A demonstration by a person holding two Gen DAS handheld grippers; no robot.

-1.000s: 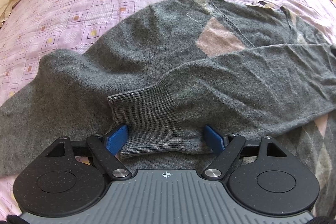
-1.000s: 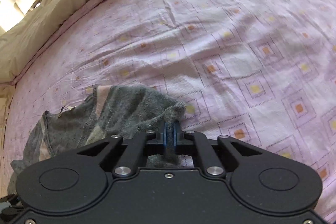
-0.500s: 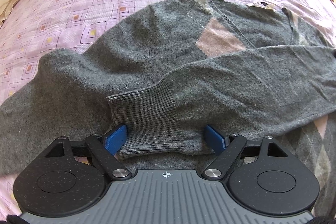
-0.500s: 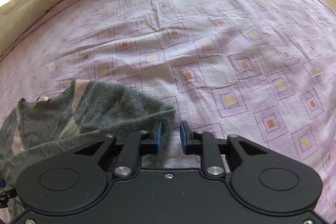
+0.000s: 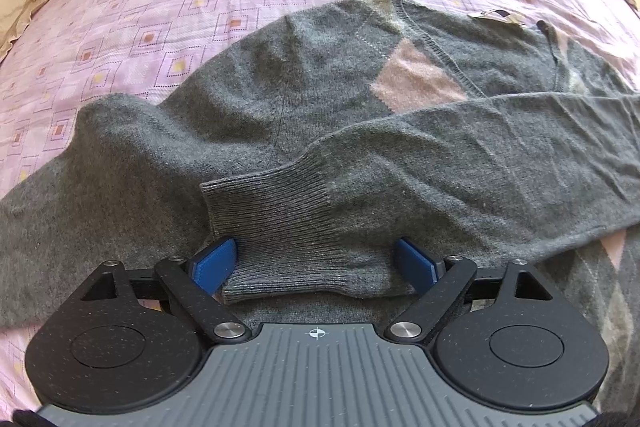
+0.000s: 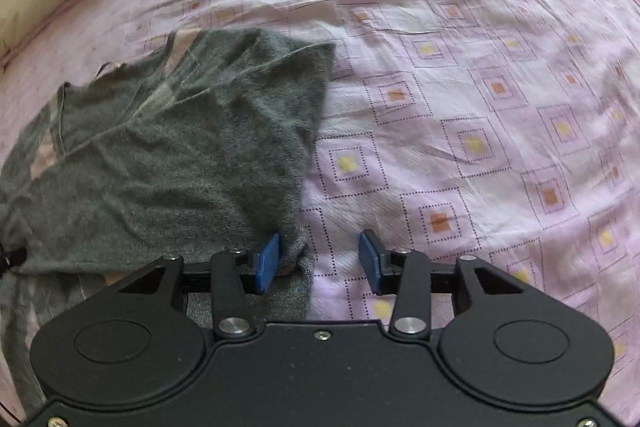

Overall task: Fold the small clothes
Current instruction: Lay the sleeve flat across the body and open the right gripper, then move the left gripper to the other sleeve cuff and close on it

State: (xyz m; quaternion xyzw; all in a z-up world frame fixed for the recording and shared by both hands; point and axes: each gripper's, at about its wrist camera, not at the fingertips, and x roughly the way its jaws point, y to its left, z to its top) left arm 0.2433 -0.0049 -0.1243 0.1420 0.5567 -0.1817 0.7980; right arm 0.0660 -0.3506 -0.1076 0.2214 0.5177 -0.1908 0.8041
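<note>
Fingers of the right gripper (image 6: 319, 263) stand spread apart, where a second ago they were pressed together on a fold of the grey sweater (image 6: 168, 155). Half a second ago they had parted only slightly; now the gap is wide, and the knit merely touches the inner face of the left-hand pad. The shoulder fold is released and lies on the bedspread (image 6: 480, 107).

Left gripper (image 5: 316, 263) is unchanged across all three moments: its fingers are spread wide to either side of the ribbed cuff (image 5: 288, 227), which lies flat between them, not pinched.

That cuff ends a sleeve (image 5: 480, 155) laid across the sweater's chest, below the pink diamond patch (image 5: 416, 79). Judgement: one sleeve fold is complete and set down; the other sleeve, at left, remains to be brought in.

A label (image 5: 496, 15) shows at the neckline, with a dark mark on it; its writing is too small to read. No other lettering is visible.
</note>
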